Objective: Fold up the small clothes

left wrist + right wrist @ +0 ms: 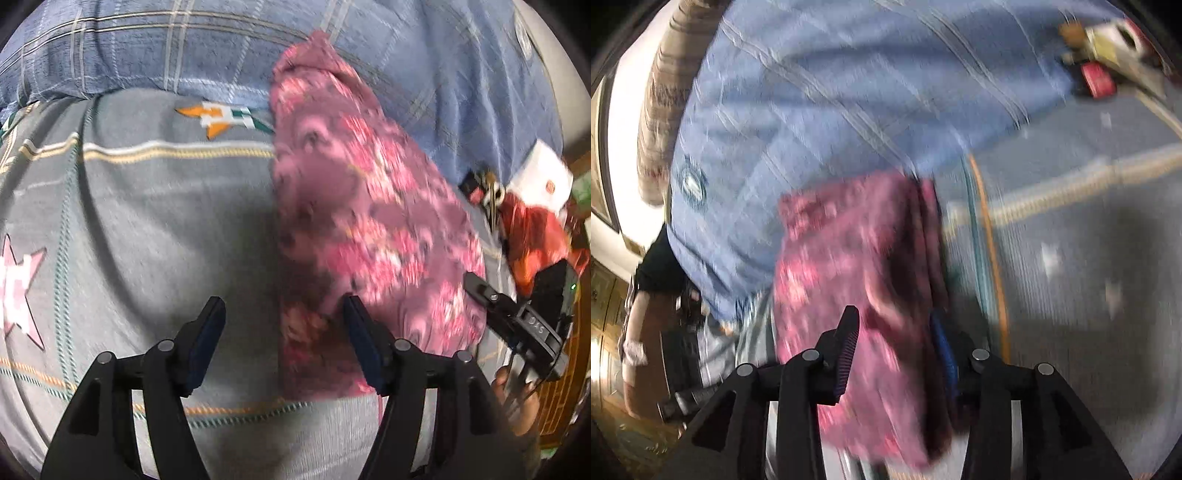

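Left gripper (pixel 284 314) released, empty; pink floral folded cloth (pixel 369 221) just right of it on grey bedsheet (pixel 147 221), long axis running away. Right gripper (pixel 894 332) parted astride cloth's near end, nearer.

Probably a home bedroom: patterned bedsheet (pixel 147 229), blue quilt (pixel 184 48).

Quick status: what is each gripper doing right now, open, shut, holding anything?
Left gripper: open, holding nothing, fingers beside the pink floral cloth.
Right gripper: open, the cloth between its fingers, not pinched.
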A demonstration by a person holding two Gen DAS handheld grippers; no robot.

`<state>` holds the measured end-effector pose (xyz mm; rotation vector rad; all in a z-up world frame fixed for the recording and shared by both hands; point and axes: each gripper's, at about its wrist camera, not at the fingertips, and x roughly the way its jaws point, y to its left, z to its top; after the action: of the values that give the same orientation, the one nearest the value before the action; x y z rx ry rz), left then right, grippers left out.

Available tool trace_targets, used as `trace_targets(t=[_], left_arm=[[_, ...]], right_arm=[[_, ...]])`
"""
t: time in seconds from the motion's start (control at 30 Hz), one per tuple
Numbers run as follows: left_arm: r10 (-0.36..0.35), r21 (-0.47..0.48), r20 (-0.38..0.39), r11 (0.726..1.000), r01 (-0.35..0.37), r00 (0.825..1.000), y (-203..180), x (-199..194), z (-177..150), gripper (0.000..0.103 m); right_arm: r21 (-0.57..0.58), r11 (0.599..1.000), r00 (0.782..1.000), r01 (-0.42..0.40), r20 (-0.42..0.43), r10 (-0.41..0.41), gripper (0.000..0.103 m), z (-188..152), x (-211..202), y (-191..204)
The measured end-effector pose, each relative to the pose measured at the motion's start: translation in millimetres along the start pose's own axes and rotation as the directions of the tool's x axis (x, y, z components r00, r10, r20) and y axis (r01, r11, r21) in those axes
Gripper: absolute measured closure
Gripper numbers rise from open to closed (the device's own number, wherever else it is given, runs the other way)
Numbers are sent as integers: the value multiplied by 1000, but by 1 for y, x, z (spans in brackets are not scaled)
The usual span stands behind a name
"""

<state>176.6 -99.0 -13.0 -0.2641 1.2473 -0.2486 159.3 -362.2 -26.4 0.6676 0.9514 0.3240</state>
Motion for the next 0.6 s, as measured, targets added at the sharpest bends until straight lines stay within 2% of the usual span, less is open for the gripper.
trace_targets(t=[0.03,0.07,0.13,0.2,0.23,0.3,0.33,0.4,0.47,0.57,0.6], left_arm=[[6,15,-8,1000,-6,1000,-4,2,-4,37],[15,30,-13,999,-15,1000,-8,3,-7,37],[31,46,-17,998,-30,999,-12,6,-14,37],[29,34,-28,999,-28,999,-11,10,-16,37],[31,32,-22,999,-30,999,-11,11,-17,37],[44,58,-24,997,-43,999,-15,10,-19,37],[42,69,-34,997,-40,999,-15,8,-21,37],[10,73,-37,997,-7,999,-12,-1,-22,37],[-13,56,-4,998,13,1000,-6,-13,-14,37],[-49,18,39,999,48,998,-6,-25,13,37],[-52,14,57,999,51,997,-9,-27,24,37]], right_arm=[[-20,1000,999,17,-31,-17,93,-5,5,5],[-74,997,999,29,-40,-32,96,-8,1,12],[-163,985,998,56,49,-48,98,-8,-25,31],[-207,977,988,59,154,-27,100,-3,-52,41],[-216,974,984,75,176,-36,100,1,-56,43],[-224,964,982,145,155,-112,100,5,-44,37],[-219,954,977,204,108,-184,99,4,-29,26],[-211,934,954,288,-17,-298,95,-2,1,7],[-170,949,964,266,21,-267,88,0,-8,6],[-138,968,968,210,168,-186,87,14,-38,25],[-150,971,969,185,192,-155,87,20,-41,33]])
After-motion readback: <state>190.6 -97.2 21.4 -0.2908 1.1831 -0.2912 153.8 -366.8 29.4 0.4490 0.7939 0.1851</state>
